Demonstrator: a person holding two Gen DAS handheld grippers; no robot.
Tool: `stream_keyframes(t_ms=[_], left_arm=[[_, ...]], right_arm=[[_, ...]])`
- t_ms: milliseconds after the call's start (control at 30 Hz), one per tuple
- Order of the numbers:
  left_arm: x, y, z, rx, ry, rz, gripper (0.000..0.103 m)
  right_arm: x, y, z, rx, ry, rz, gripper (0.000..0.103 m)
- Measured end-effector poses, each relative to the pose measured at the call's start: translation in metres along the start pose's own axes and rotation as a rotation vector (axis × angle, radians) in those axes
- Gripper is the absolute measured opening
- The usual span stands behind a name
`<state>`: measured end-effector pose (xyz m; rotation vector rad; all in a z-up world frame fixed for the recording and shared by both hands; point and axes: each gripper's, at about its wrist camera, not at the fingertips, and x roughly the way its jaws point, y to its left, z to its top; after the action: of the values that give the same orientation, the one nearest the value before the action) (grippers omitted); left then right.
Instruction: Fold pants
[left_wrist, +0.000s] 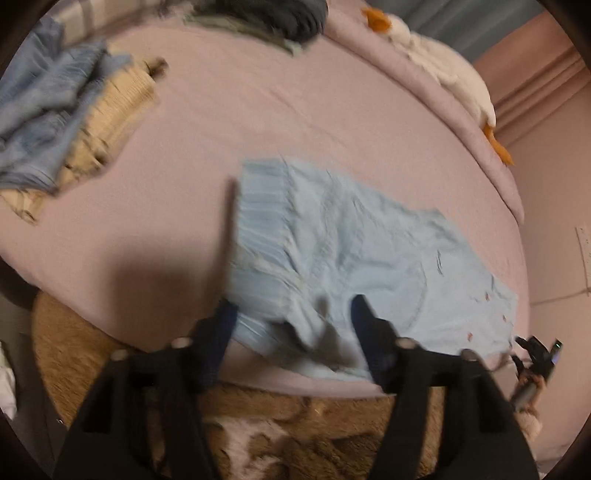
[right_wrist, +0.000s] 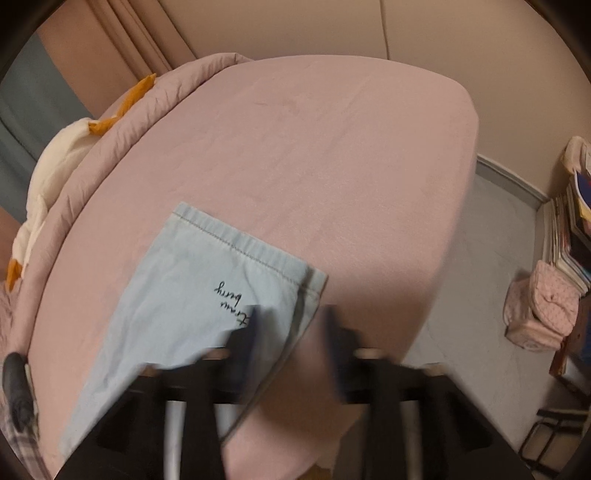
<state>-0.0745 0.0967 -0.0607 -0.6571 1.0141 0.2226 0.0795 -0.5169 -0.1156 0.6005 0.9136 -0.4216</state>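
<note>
1. Light blue pants (left_wrist: 354, 251) lie flat on the pink bed (left_wrist: 221, 110), centre to lower right of the left wrist view, waistband end at the left, near the bed's front edge.
2. Left tool (left_wrist: 291, 308) at bottom centre of that view, jaws apart, nothing pinched; fingertips sit over the near edge of the pants by the waistband. Picture is blurred, so contact with the cloth is unclear.
3. In the right wrist view the hem end of the pants (right_wrist: 207, 288) shows at lower left, stitched hem facing up-frame, dark handwritten lettering on the cloth.
4. Right tool (right_wrist: 291, 314) at bottom centre, jaws apart; the left finger is over the pant leg, the right finger over bare sheet, and the leg's side edge runs between them. Not gripping.
5. Pile of blue and beige clothes (left_wrist: 62, 122) at upper left of the left wrist view, well apart from the pants.
6. Dark clothing heap (left_wrist: 266, 18) at top centre.
7. White stuffed toy with orange parts (left_wrist: 439, 62) along the bed's far edge, upper right.
8. Brown rug (left_wrist: 314, 424) on the floor under the left tool.
9. Pink quilted bag (right_wrist: 543, 306) at right of the right wrist view, on the floor beside stacked books (right_wrist: 572, 240).
</note>
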Motion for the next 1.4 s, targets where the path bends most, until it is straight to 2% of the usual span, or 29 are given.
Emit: stream_keyframes(t_ms=[100, 167, 267, 333, 367, 400, 433, 500, 533, 600, 667, 733, 833, 933, 1033, 1200, 1400], left_arm=[[0.006, 0.008, 0.006, -0.01, 0.0, 0.009, 0.068], [0.025, 0.015, 0.008, -0.024, 0.063, -0.035, 0.068], [0.046, 0.02, 0.005, -0.046, 0.118, -0.051, 0.066], [0.048, 0.023, 0.003, -0.058, 0.092, -0.061, 0.059], [0.047, 0.024, 0.002, -0.06, 0.088, -0.06, 0.046], [0.047, 0.024, 0.001, -0.072, 0.087, -0.074, 0.041], [0.047, 0.023, -0.001, -0.072, 0.076, -0.074, 0.04], [0.04, 0.022, -0.004, -0.067, 0.048, -0.061, 0.036], [0.032, 0.023, -0.003, -0.072, 0.036, -0.064, 0.034], [0.007, 0.024, 0.004, -0.064, -0.031, -0.083, 0.021], [-0.017, 0.021, 0.013, -0.017, -0.091, -0.091, 0.021], [-0.023, 0.025, 0.019, -0.011, -0.091, -0.089, 0.021], [-0.007, 0.03, 0.01, -0.017, 0.005, -0.091, 0.021], [0.013, 0.028, -0.004, 0.004, 0.04, -0.082, 0.025], [0.019, 0.03, -0.002, -0.034, 0.063, -0.106, 0.028], [0.004, 0.013, 0.025, 0.008, 0.002, -0.105, 0.027], [-0.023, 0.005, 0.054, 0.002, -0.081, -0.18, 0.027]], right_arm=[[0.0, 0.002, -0.005, -0.008, 0.017, 0.029, 0.057], [0.008, 0.005, -0.009, -0.009, 0.057, 0.068, 0.057], [0.019, 0.008, -0.014, 0.0, 0.091, 0.096, 0.057], [0.022, 0.011, -0.015, -0.004, 0.078, 0.108, 0.057], [0.023, 0.013, -0.015, -0.009, 0.073, 0.112, 0.057], [0.024, 0.016, -0.015, -0.016, 0.069, 0.118, 0.049], [0.025, 0.019, -0.015, -0.031, 0.068, 0.126, 0.031], [0.026, 0.024, -0.013, -0.033, 0.06, 0.104, 0.016], [0.023, 0.025, -0.012, -0.024, 0.058, 0.107, 0.01], [0.008, 0.03, -0.009, -0.016, 0.026, 0.129, 0.008], [-0.006, 0.038, -0.011, -0.044, 0.002, 0.162, 0.007], [-0.018, 0.048, -0.014, -0.095, -0.018, 0.157, 0.007], [-0.018, 0.05, -0.019, -0.112, -0.029, 0.105, 0.007], [-0.005, 0.039, -0.009, -0.065, -0.013, 0.112, 0.007], [0.004, 0.039, -0.002, -0.077, 0.004, 0.092, 0.007], [0.002, 0.071, 0.018, -0.147, 0.011, 0.085, 0.007], [-0.031, 0.136, 0.05, -0.255, -0.093, 0.168, 0.007]])
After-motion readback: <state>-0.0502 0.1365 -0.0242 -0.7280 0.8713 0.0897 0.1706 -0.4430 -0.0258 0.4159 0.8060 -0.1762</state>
